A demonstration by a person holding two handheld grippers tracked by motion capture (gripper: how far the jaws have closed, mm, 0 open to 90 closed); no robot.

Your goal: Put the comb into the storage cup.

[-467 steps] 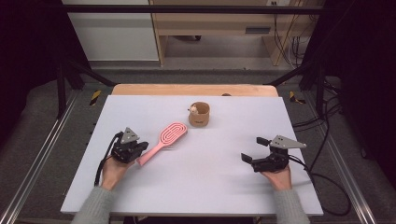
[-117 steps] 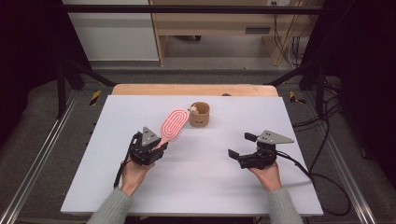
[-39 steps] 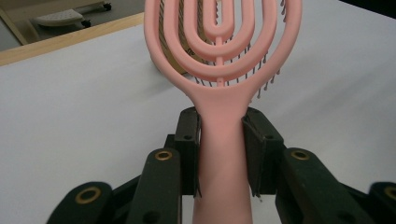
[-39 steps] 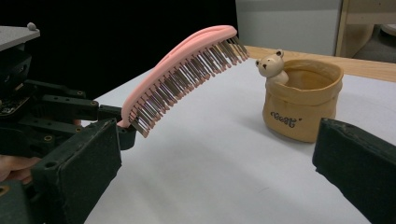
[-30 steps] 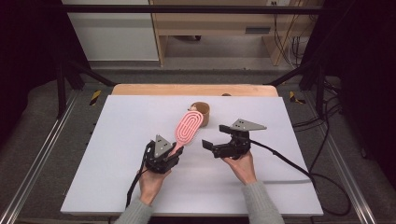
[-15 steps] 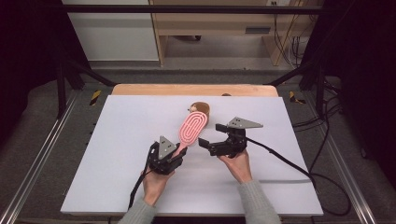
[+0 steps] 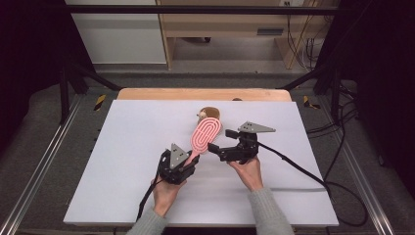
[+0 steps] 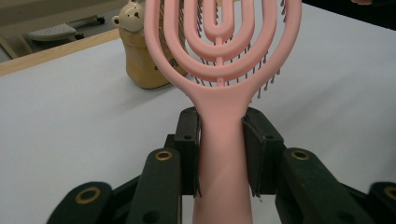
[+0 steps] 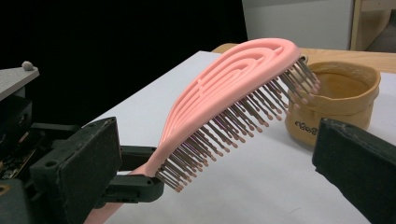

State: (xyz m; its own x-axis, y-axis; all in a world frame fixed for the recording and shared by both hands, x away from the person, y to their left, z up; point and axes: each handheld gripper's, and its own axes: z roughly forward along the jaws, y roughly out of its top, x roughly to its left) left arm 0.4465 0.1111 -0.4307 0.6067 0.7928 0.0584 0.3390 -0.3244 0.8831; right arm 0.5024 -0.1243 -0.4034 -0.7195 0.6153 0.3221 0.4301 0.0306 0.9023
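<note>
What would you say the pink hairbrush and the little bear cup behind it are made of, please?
The pink hairbrush looks like moulded plastic with a smooth matte finish, in one piece with open loops; its bristles end in small rounded tips. The bear cup seems soft, perhaps silicone or leather-like: its tan wall looks matte.

The hairbrush (image 7: 206,134) is salmon pink, its head a pattern of nested oval loops, with dark bristles tipped pink. At its 12 o'clock, the small cup (image 7: 210,112) is tan with a cream bear face and dark lettering. Both grippers, left (image 7: 188,161) and right (image 7: 214,150), are black. The table (image 7: 122,147) is pale white-grey.
</note>
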